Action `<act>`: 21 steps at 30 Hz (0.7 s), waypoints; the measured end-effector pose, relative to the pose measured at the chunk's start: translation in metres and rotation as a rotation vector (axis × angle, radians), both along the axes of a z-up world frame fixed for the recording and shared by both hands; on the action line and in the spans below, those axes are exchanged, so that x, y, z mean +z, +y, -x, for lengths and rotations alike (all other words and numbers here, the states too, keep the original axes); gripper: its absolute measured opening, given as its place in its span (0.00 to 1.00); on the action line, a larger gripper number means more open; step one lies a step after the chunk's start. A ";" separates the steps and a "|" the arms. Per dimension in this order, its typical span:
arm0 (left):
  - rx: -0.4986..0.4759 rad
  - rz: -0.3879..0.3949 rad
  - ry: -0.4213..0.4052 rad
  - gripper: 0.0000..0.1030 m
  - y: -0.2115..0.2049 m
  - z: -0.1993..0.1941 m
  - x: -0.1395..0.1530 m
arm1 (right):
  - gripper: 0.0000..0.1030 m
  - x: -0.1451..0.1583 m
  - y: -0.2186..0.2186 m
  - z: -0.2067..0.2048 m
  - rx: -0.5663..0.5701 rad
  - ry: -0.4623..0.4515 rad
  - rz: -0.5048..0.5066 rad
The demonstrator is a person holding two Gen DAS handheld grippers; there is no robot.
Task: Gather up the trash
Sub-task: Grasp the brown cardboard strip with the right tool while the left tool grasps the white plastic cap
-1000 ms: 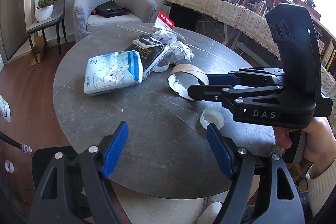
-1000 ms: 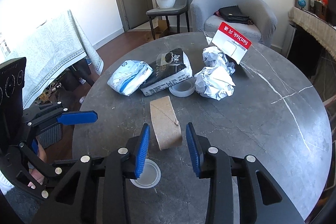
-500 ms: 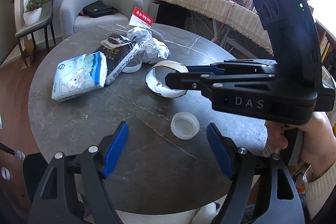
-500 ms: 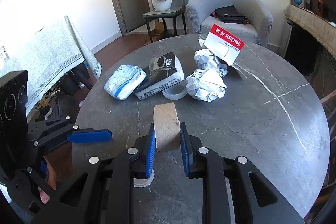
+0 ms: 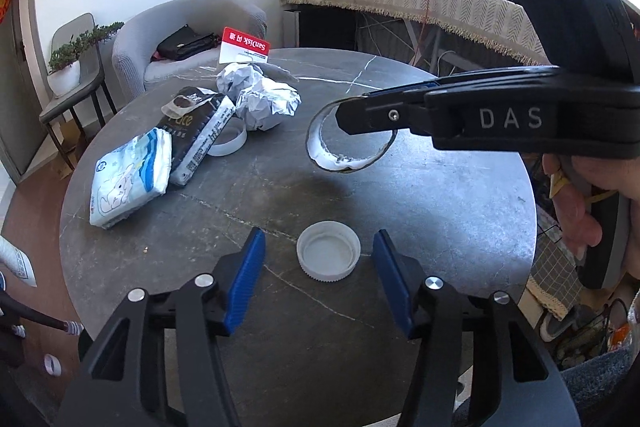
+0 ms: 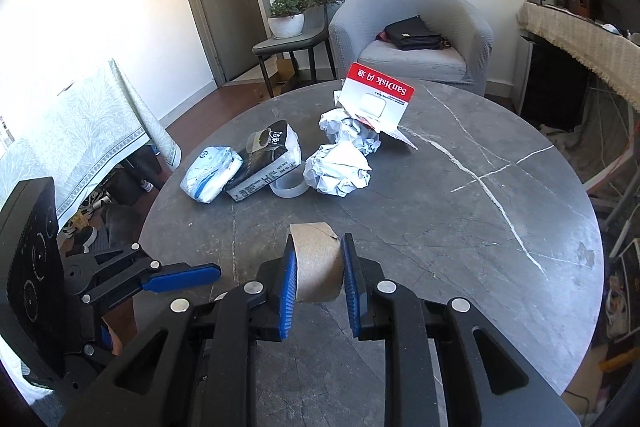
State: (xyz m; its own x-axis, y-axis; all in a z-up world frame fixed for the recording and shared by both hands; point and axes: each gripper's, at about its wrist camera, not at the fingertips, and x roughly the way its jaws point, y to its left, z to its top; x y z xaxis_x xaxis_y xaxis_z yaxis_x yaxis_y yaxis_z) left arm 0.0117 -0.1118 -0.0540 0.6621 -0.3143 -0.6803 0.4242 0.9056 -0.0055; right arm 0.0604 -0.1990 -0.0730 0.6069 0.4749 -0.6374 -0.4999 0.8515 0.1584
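In the left wrist view, the left gripper [image 5: 318, 277] is seen closer to the white plastic cap [image 5: 328, 256] than half a second ago; the ribbed, round cap now lies open side up between the widely parted blue jaws, untouched. The cardboard tape core [image 5: 347, 137] has been lifted off the dark marbled surface [image 5: 440, 195] and hangs pinched in the right gripper [image 5: 360, 107], its shadow cast below. Its inner wall is ragged with white paper remnants. Farther back, a soft blue-and-white tissue pack [image 5: 128, 179] is set against a black glossy bag [image 5: 200, 131], with a clear tape ring [image 5: 227, 137] and two crumpled paper balls [image 5: 264, 99] beside them.

In the right wrist view, the right gripper [image 6: 319, 277] is closed on the tape core [image 6: 318, 263] — a brown cardboard band, held upright by its flat edges, with a small tear at its upper rim. It is carried just above the surface [image 6: 460, 239], nearer the camera than before. The left gripper [image 6: 180, 277] is seen at lower left. A red-and-white SanDisk card [image 6: 378, 95] is propped on the far paper ball [image 6: 352, 131].
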 end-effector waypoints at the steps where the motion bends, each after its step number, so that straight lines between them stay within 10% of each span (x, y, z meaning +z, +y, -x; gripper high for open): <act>1: -0.005 -0.002 -0.001 0.54 -0.002 0.000 0.000 | 0.20 0.000 -0.001 0.001 -0.001 -0.001 -0.002; 7: -0.010 -0.003 -0.001 0.31 -0.003 -0.001 0.000 | 0.20 0.004 -0.001 0.002 0.000 -0.008 -0.011; 21: 0.034 0.031 -0.011 0.31 0.031 0.004 0.011 | 0.20 0.011 0.034 0.001 0.037 -0.021 -0.018</act>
